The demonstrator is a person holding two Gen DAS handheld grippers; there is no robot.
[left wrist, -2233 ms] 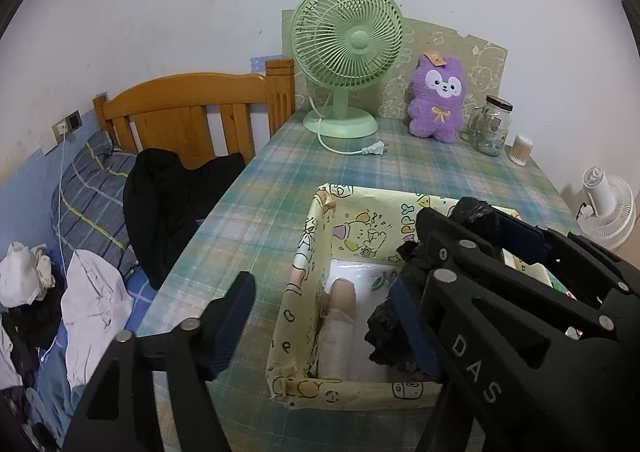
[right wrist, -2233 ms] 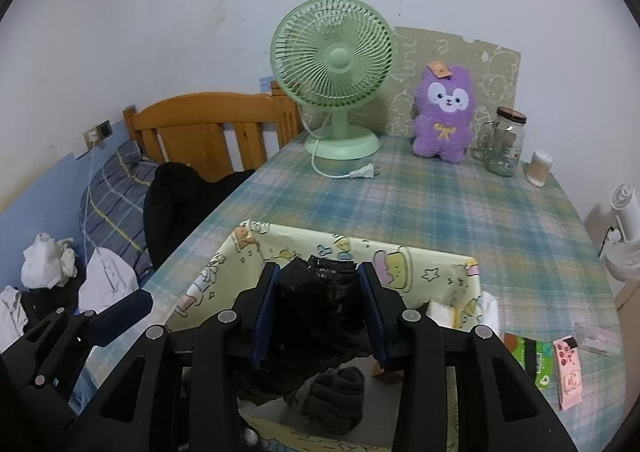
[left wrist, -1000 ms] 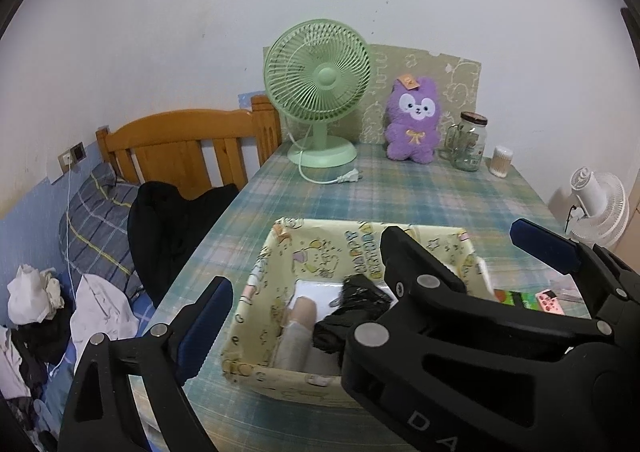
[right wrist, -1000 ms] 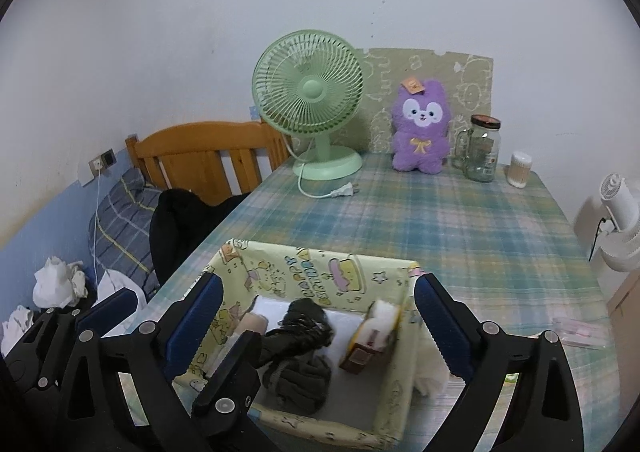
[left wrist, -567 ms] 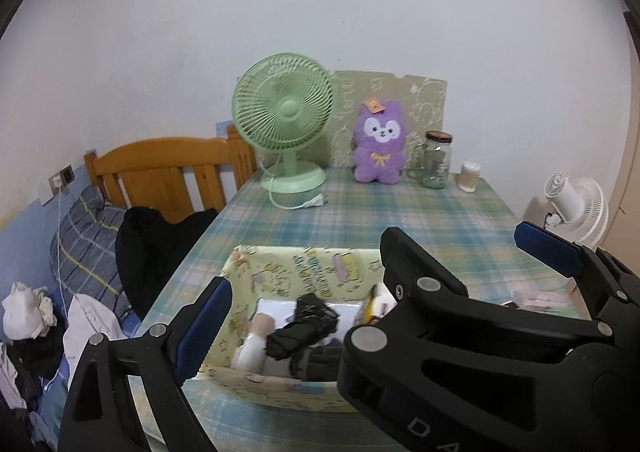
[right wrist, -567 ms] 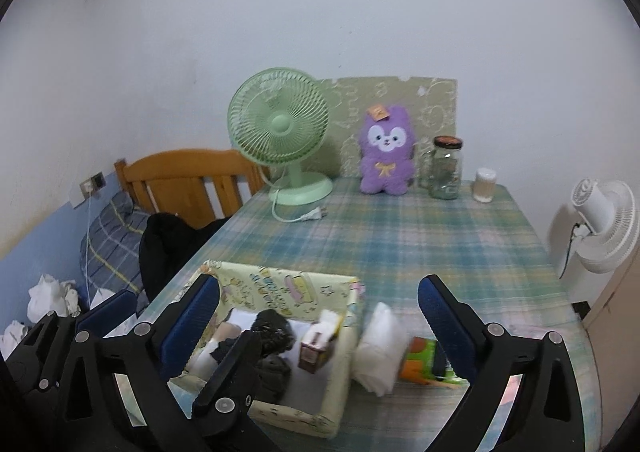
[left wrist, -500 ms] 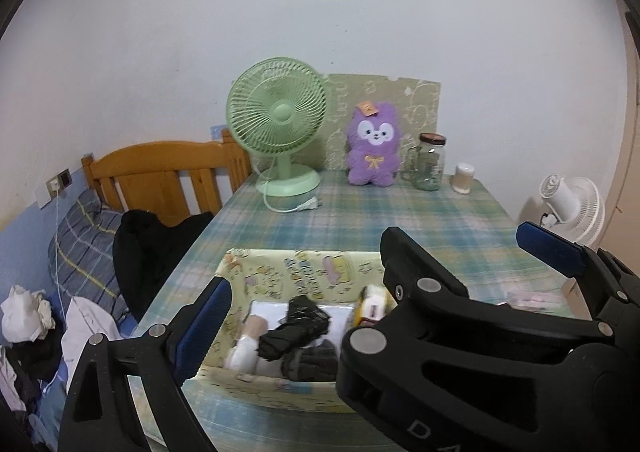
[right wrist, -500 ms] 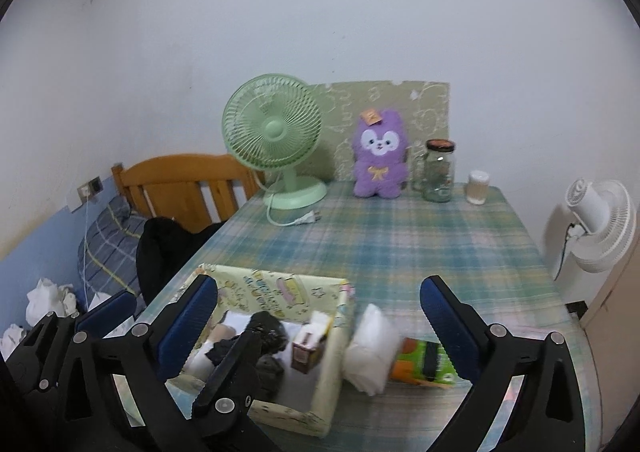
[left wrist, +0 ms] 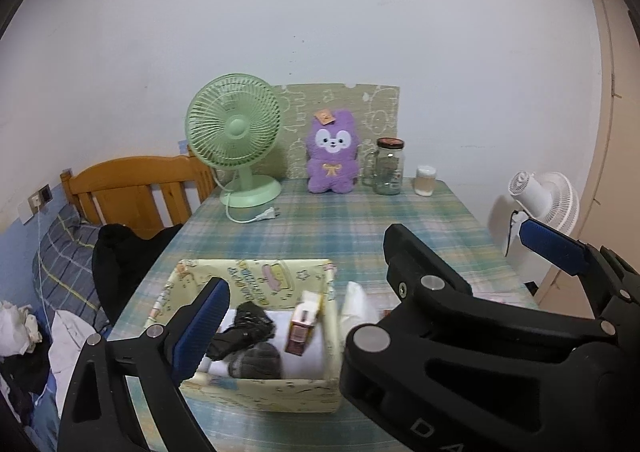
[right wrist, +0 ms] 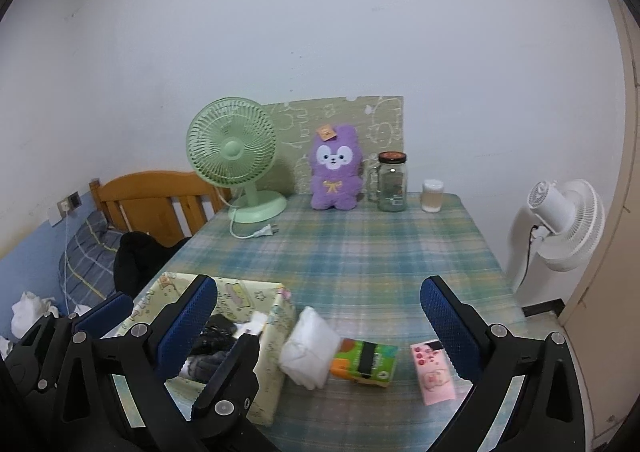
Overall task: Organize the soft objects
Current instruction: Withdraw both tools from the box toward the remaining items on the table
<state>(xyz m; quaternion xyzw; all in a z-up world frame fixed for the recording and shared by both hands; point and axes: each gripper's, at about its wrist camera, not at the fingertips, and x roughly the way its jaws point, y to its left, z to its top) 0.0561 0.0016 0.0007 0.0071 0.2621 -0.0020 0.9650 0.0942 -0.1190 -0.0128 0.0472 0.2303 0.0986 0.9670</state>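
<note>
Both grippers have pulled back and up from the yellow box (left wrist: 256,392), and you hold the left gripper (left wrist: 372,268) and right gripper (right wrist: 320,316) wide open, empty. Black socks (left wrist: 244,336) lie bunched inside the box; you cannot tell which way they point.

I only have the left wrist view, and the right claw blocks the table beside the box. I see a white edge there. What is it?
Observer: A folded white bundle lying on the table right beside the box, outside it.
Operator: Anything past it?
Observer: A green and orange packet lies against the bundle's right side.
Operator: Further right?
Observer: A pink packet lies flat, apart from the green one.
</note>
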